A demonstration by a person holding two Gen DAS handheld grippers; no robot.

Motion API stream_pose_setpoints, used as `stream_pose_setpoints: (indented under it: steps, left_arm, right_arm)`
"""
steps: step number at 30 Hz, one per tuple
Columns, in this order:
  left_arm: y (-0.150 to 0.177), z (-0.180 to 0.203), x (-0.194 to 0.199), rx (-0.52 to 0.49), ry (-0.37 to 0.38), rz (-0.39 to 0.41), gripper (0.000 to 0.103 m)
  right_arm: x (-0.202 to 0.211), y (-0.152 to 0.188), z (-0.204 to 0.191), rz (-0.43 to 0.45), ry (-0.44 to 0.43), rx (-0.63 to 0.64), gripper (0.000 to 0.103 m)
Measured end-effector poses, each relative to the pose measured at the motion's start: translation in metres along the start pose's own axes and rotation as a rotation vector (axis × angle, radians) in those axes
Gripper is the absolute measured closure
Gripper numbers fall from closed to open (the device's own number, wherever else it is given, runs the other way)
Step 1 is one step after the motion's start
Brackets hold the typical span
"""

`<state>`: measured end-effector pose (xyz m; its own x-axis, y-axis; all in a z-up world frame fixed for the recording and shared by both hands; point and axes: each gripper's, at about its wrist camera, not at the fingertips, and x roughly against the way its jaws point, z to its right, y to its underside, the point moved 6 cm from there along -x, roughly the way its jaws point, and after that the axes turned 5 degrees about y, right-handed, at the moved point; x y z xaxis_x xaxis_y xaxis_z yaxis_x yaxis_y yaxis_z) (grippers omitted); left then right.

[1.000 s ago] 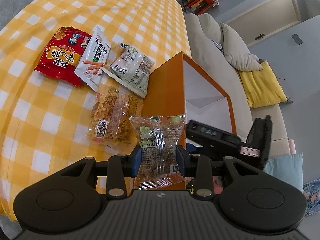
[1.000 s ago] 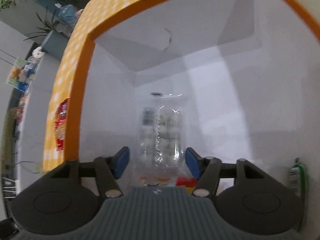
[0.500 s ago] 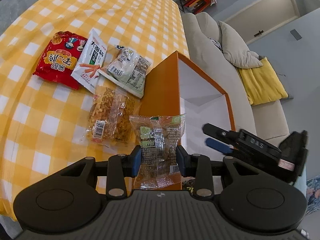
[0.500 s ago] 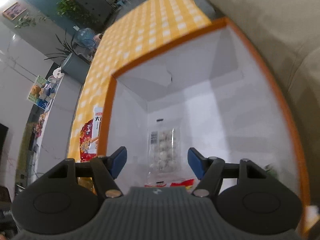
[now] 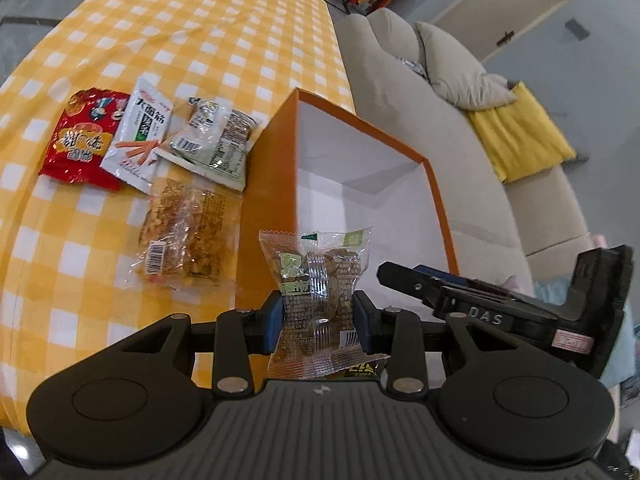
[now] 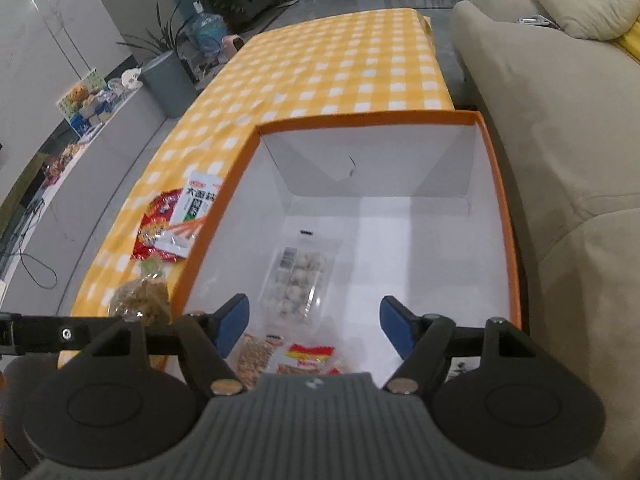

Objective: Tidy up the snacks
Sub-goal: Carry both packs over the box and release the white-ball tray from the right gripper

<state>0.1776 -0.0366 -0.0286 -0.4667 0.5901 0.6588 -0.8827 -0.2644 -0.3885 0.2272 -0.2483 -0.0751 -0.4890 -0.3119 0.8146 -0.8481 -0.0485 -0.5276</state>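
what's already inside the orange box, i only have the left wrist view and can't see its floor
Observer: A clear packet of pale round snacks lies flat on the floor of the orange box.
Operator: anything else in there
Observer: Yes, a red-and-yellow packet and a grainy bar packet lie at the near end.
Operator: is the right gripper holding something
Observer: No. The right gripper hangs open over the box; its jaws have just been opening, with nothing clamped.

Beige sofa [image 5: 420,92] beside yellow-checked table [image 5: 200,20]
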Motion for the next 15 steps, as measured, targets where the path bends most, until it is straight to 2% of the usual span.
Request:
stream_pose_setpoints:
  steps: [7, 9, 12, 15]
  left_arm:
    - [-0.011, 0.024, -0.015, -0.104, -0.135, 0.032, 0.062]
    - [-0.015, 0.032, -0.016, -0.115, -0.119, 0.038, 0.062]
    - [-0.02, 0.045, -0.03, -0.108, -0.052, 0.018, 0.062]
    - [-0.02, 0.052, -0.053, -0.136, -0.073, -0.016, 0.062]
  right_arm:
    - [0.019, -0.001, 0.016, 0.034, -0.034, 0.025, 0.03]
    - [0.023, 0.0, 0.024, 0.037, -0.031, 0.016, 0.03]
    - [0.025, 0.0, 0.04, 0.05, -0.032, -0.033, 0.03]
    - [0.026, 0.0, 0.052, 0.046, -0.037, -0.08, 0.03]
